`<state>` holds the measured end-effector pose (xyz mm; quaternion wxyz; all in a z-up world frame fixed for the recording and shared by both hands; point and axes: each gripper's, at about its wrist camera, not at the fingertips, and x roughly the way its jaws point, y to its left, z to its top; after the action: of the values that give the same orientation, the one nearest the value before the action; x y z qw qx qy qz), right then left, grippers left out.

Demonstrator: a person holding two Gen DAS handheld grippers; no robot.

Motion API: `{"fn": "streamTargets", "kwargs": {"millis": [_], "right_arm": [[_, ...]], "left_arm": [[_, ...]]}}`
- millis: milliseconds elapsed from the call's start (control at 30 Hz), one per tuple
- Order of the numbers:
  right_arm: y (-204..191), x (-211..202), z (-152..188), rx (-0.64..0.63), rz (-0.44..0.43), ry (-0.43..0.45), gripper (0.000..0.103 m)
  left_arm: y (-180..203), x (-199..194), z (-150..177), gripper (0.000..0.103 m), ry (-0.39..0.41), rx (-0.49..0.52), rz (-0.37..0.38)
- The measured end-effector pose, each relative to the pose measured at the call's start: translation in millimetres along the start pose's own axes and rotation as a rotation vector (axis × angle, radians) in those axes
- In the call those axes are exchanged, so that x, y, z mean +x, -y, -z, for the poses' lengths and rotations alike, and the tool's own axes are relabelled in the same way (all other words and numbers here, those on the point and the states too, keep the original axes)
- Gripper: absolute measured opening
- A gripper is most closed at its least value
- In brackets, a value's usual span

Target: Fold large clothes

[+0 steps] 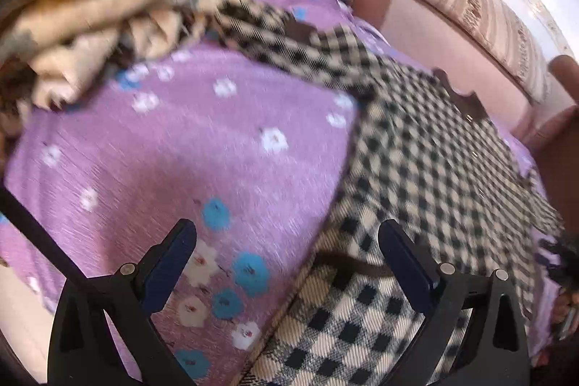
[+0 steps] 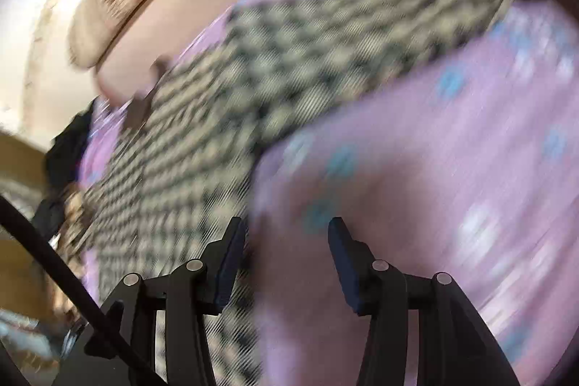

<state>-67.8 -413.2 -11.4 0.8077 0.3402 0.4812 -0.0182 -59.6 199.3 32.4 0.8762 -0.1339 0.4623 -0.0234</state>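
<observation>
Purple flowered bedding lay bare under the left gripper, whose fingers stood spread with nothing between them. The checked garment lay spread flat to its right, one long edge running down the bedding. The right gripper, fingers apart and empty, hung over that edge in heavy blur. A heap of clothes crowded the far left; a striped bolster bordered the far side.

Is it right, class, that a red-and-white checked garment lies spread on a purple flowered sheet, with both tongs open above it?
Not quite: the checked garment is black and cream, not red and white, as the left wrist view shows. It does lie spread on the purple flowered sheet, and the left tongs and right tongs are both open above it.
</observation>
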Motion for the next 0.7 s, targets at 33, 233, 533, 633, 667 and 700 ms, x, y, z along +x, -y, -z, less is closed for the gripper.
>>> {"fn": "streamTargets", "kwargs": {"millis": [33,233,533,633,667,700], "right_arm": [[-5,-1,10,-0.022,-0.004,0.001,0.052],[-14,3,72,0.002,-0.204,-0.106,0.052],[5,-25,141,0.064,-0.349,-0.159,0.052],[11,-33,170,0.078,-0.373,-0.178,0.052],[10,-35,179,0.069,-0.370,-0.180,0.052],[4,-35,183,0.055,-0.364,-0.184,0.052]], "left_arm": [[0,4,2,0.100,-0.029,-0.001,0.032],[10,5,14,0.085,-0.090,0.047,0.157],[14,-12,41,0.075,-0.165,0.055,0.316],[14,-16,48,0.075,-0.180,0.050,0.323],[15,-17,51,0.075,-0.183,0.054,0.319],[17,-19,55,0.075,-0.185,0.059,0.312]]}}
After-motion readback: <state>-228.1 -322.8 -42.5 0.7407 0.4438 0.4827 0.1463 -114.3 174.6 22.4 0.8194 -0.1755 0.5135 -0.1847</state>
